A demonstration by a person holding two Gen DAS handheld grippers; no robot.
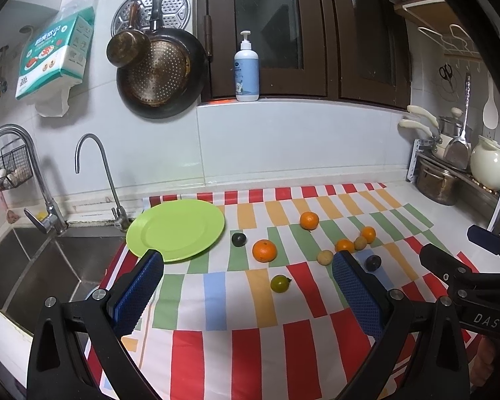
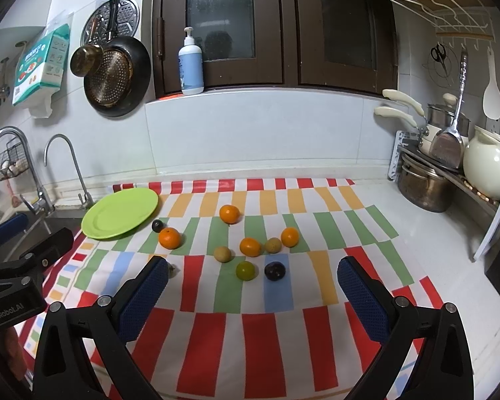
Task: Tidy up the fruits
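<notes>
So we've got both grippers hanging back over the near edge of the striped red, green and orange tablecloth (image 2: pixel 250 343), nothing picked up. Our left gripper (image 1: pixel 246 286) has its blue pads spread wide with nothing between them, and the right gripper (image 2: pixel 251 286) is spread the same way.

The fruit's all loose on the cloth: four small round oranges, one of them (image 2: pixel 170 237) close to the plate, plus two tan round fruits (image 2: pixel 222 254), two dark purple plums (image 2: pixel 275 271) and two little green ones (image 2: pixel 245 270). In the right wrist view the flat lime-green plate (image 2: pixel 116 230) sits at about 10 o'clock from the pile, bare and right beside the steel sink (image 1: pixel 50 266).

Our guess on handling: everything's light and round, so it'll roll if nudged. The oranges look firm enough to pinch across the middle. Plums and green ones are probably softer and smoother, so squeeze gently.

Room-wise, 12 o'clock is open up to the tiled wall. At 3 o'clock there's a rack of metal pots (image 2: pixel 426 186), and the plate's far side is near the sink drop, so we'd set fruit toward its middle.
</notes>
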